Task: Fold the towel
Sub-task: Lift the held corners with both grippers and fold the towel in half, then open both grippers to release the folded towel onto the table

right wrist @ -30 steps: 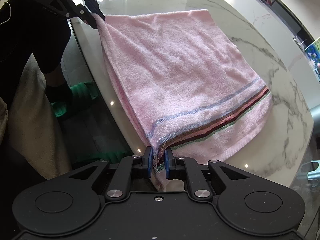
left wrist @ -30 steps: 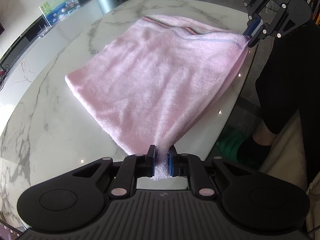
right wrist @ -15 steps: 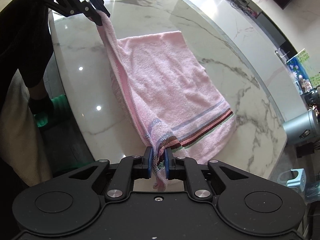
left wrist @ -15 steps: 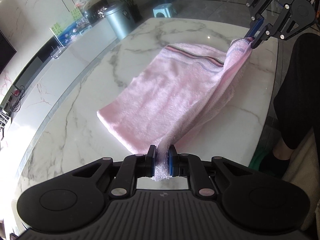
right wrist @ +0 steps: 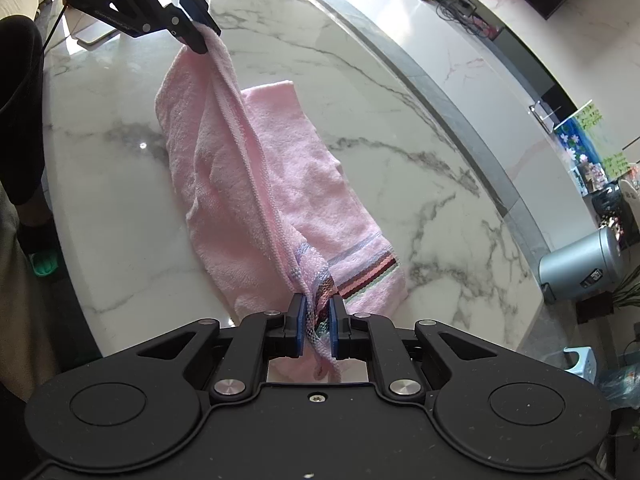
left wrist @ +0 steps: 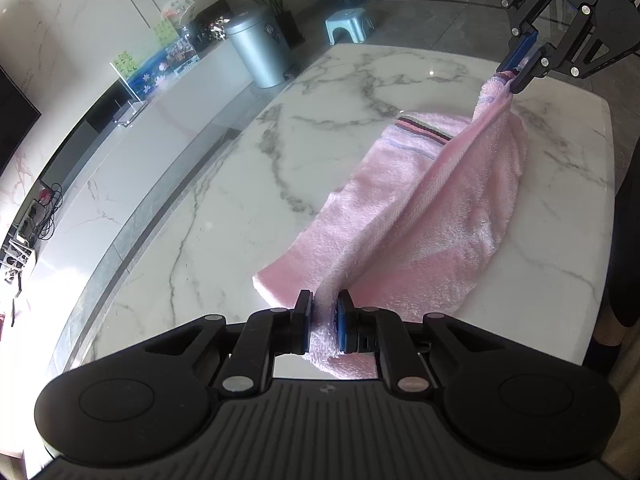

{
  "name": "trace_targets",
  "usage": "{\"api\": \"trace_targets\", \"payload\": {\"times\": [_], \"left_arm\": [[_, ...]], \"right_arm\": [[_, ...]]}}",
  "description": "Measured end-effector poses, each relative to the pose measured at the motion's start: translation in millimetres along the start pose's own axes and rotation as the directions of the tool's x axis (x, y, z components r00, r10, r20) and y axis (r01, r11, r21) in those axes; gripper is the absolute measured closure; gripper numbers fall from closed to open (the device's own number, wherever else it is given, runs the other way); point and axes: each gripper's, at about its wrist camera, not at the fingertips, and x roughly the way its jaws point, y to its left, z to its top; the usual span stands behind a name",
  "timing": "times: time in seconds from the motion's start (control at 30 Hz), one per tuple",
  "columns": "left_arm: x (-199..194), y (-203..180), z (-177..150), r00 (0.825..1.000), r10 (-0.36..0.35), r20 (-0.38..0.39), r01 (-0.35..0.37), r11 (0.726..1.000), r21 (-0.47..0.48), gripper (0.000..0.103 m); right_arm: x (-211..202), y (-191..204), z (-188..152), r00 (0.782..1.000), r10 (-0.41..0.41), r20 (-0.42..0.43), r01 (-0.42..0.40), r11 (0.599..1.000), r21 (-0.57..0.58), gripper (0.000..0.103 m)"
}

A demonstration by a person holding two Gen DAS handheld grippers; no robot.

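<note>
While the pink towel (left wrist: pixel 448 216) lies partly on the marble table (left wrist: pixel 248 208), one long edge of it is lifted clear of the stone and stretched taut between the two hand-held grippers. The left gripper (left wrist: pixel 323 322) has its jaws nearly closed, the blue pads pinching a plain pink corner of the towel, with a short tuft of cloth poking out behind the pads. The right gripper (right wrist: pixel 318 322) is likewise almost closed, its pads clamped on the corner of the towel that carries the woven stripe band (right wrist: pixel 366 270) of grey, maroon and green.

From that raised edge the towel hangs down on both sides: on one side a flat layer rests on the table, its striped end lying just beside the right gripper's corner; on the other side a rounded fold of cloth sags down to the stone nearer the table edge where the person stands. In the left wrist view the right gripper (left wrist: pixel 520 70) shows above the far end of the towel, and in the right wrist view the left gripper (right wrist: pixel 198 36) shows above the towel's opposite end.

Beyond the towel, off the table, stand a grey metal bin (left wrist: pixel 258 50) and a small pale blue stool (left wrist: pixel 346 24). A person's dark-clad leg (right wrist: pixel 20 116) shows beside the table edge nearest the towel's sagging fold.
</note>
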Motion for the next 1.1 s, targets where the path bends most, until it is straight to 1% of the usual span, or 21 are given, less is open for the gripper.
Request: {"api": "trace_targets", "payload": {"times": [0.13,0.27,0.4,0.57,0.8,0.93,1.0,1.07,1.1], "left_arm": [[27,18,3,1.0,-0.012,-0.027,0.012,1.0,-0.012,0.092],[52,32,7,0.999,-0.021,-0.037,0.02,0.999,-0.035,0.092],[73,43,11,0.998,-0.038,-0.045,0.035,0.998,-0.052,0.092],[99,51,8,0.995,-0.065,-0.074,0.061,0.996,-0.058,0.092],[119,55,1,0.991,-0.089,-0.098,0.082,0.994,-0.075,0.092],[122,56,-3,0.99,-0.098,-0.097,0.09,0.992,-0.088,0.091],[121,57,-4,0.991,-0.098,-0.095,0.09,0.992,-0.093,0.089],[120,58,-5,0.991,-0.096,-0.094,0.087,0.992,-0.094,0.089],[119,58,-5,0.991,-0.095,-0.092,0.086,0.992,-0.096,0.089]], "right_arm": [[22,-10,16,1.0,0.016,-0.004,-0.016,1.0,0.008,0.093],[49,-18,28,0.999,0.036,-0.021,-0.035,0.999,0.026,0.093],[75,-27,34,0.998,0.055,-0.039,-0.053,0.998,0.044,0.093],[103,-33,36,0.995,0.081,-0.051,-0.077,0.995,0.064,0.093],[129,-41,36,0.994,0.1,-0.045,-0.095,0.99,0.106,0.093],[137,-41,35,0.994,0.103,-0.048,-0.097,0.989,0.115,0.092],[139,-44,34,0.994,0.101,-0.043,-0.094,0.987,0.131,0.092],[138,-46,34,0.995,0.092,-0.037,-0.086,0.986,0.145,0.09],[137,-47,34,0.996,0.084,-0.033,-0.079,0.985,0.152,0.088]]}}
